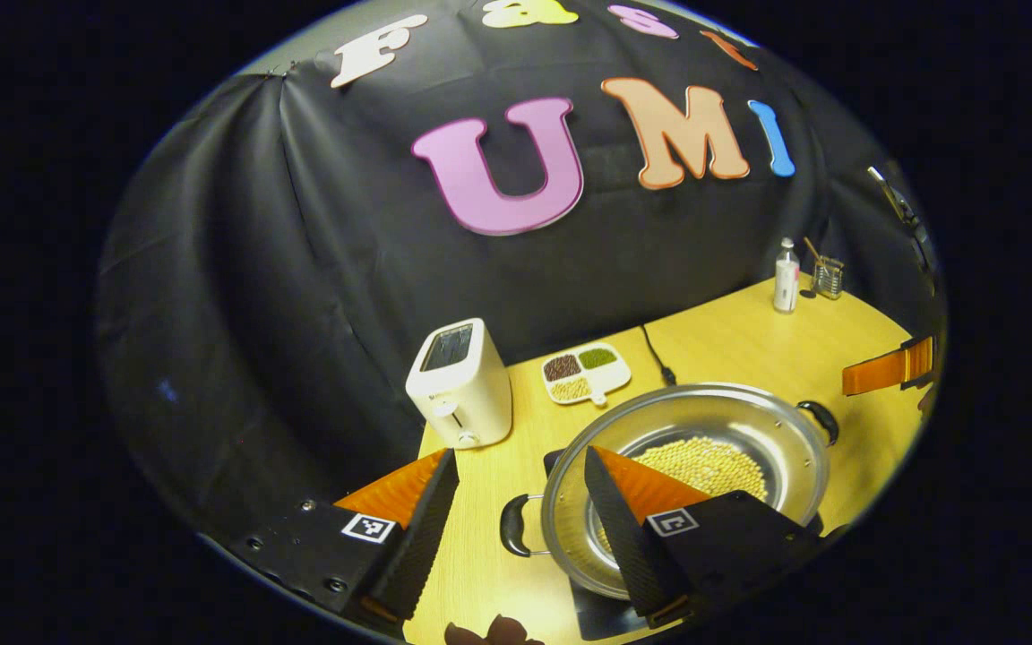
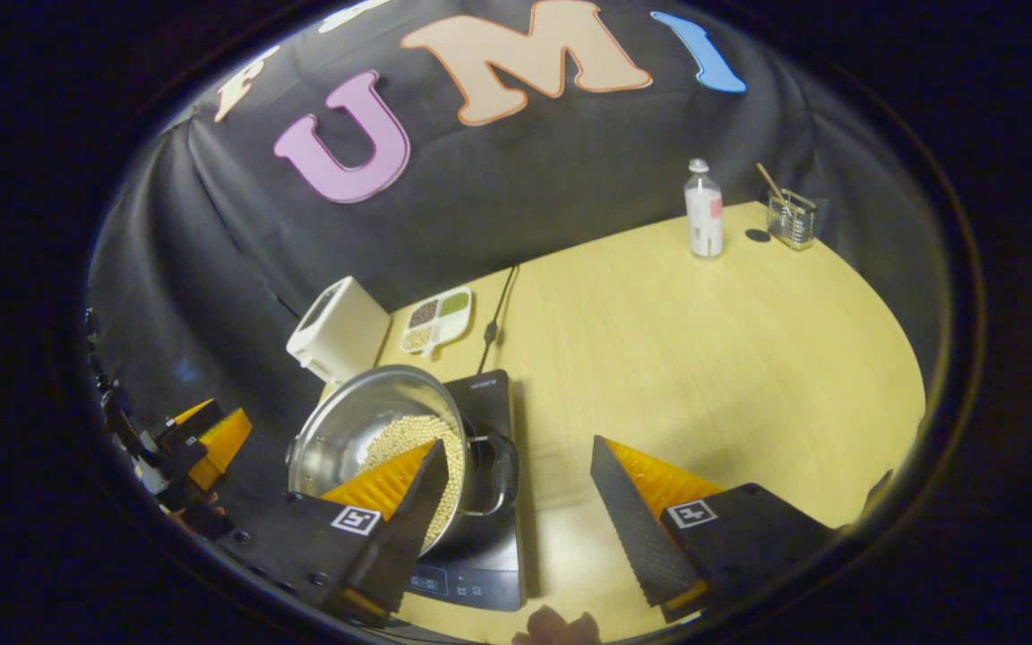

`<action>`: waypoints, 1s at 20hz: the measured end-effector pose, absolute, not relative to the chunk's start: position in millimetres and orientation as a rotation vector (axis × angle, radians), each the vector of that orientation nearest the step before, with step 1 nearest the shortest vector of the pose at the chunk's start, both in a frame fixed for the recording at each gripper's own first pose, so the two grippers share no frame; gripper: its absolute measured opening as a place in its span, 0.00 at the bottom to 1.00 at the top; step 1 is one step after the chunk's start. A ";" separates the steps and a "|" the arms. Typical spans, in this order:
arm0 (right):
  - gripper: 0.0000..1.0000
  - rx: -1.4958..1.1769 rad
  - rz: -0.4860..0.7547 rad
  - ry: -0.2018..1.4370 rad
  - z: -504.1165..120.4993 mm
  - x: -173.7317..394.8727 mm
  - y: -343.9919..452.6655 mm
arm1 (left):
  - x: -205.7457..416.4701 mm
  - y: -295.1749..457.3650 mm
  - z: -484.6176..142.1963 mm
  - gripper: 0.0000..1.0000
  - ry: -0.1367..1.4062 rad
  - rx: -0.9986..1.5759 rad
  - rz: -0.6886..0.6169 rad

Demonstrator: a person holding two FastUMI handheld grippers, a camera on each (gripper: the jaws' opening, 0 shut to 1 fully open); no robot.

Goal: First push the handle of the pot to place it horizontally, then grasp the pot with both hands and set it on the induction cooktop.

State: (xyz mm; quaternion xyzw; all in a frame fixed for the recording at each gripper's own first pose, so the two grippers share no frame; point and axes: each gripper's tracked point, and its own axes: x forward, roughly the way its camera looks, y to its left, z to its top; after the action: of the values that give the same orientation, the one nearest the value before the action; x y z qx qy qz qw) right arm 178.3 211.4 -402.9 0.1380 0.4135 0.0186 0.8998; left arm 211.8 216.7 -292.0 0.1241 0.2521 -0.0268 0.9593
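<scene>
Nearest in the left gripper view is the left gripper (image 1: 516, 506), its two fingers spread wide and grasping nothing; one finger (image 1: 417, 528) lies at 7 o'clock over the yellow table (image 1: 749, 345), the other over the pot's bowl at 5 o'clock. Each finger carries a small square black-and-white marker, with no readable writing. Between the fingers, at 6 o'clock, the pot's near black handle (image 1: 514, 525) lies level beside the rim. The steel pot (image 1: 785, 430) holds pale round beans (image 1: 704, 461) and sits on the dark induction cooktop (image 1: 592, 614); a second black handle shows at its far rim. At 9 o'clock from the pot stands a white toaster (image 1: 460, 385); behind the pot, at 12 o'clock, a four-part dish of grains (image 1: 585, 372) and a black power cord (image 1: 657, 354). Far back at 2 o'clock stand a small bottle (image 1: 785, 276) and a glass holder (image 1: 828, 278); the bottle's label is too small to read. The other gripper's fingers show at 3 o'clock.

In the right gripper view the right gripper (image 2: 520, 506) is likewise released, jaws wide apart, empty: one finger overlaps the pot (image 2: 355, 412) at 7 o'clock, the other hangs over bare table at 5 o'clock. The pot rests on the induction cooktop (image 2: 494, 394), whose brand mark and panel print are too blurred to read
</scene>
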 end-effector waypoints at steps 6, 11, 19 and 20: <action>0.99 0.284 0.156 0.703 -336.7 155.0 168.4 | 161.2 139.9 -228.2 0.88 0.417 0.181 0.000; 0.92 0.240 0.228 0.471 -269.0 130.2 139.8 | 116.9 88.3 -167.9 0.88 0.325 0.074 0.022; 0.92 0.144 0.141 0.270 -175.6 89.8 89.4 | 78.7 53.8 -79.4 0.90 0.164 0.024 -0.025; 0.92 0.137 0.136 0.257 -166.1 80.5 87.5 | 71.5 56.6 -70.9 0.90 0.143 0.008 -0.020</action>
State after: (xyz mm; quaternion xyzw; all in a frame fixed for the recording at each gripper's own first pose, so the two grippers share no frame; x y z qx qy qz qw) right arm 80.5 87.5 -166.1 0.0680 0.1280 0.0679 0.9871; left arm 71.5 56.6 -70.9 0.0039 0.0715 -0.0098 0.9974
